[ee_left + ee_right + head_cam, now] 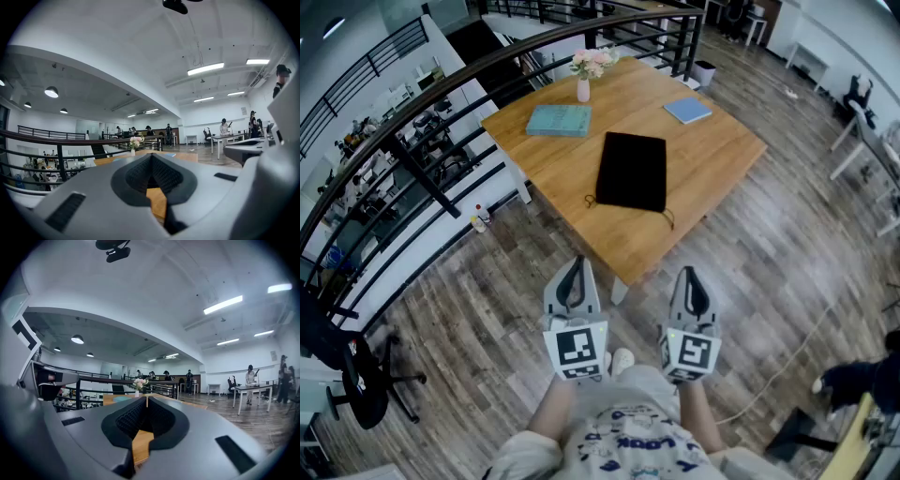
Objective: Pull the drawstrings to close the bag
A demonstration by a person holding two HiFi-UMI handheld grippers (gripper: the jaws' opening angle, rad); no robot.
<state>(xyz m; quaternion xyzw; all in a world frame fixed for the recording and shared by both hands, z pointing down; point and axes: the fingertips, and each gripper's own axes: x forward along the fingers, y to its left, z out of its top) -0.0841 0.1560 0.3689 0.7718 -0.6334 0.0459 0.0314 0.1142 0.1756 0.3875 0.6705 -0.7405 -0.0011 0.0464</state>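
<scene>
Head view: a wooden table (722,150) stands on plank floor (487,300) beside a dark railing (441,94). The black bag (631,171) lies flat mid-table, its drawstrings (589,200) trailing at the near edge. Two books (559,120) and a flower vase (584,89) sit farther back. The left gripper (576,267) and right gripper (690,277) hang side by side, short of the table and well apart from the bag.

Left gripper view: the jaws are pressed together on nothing; beyond them, tabletop, vase (133,151), railing and a lit ceiling (212,68).

Right gripper view: the jaws meet, empty, with people at distant desks (251,390).
</scene>
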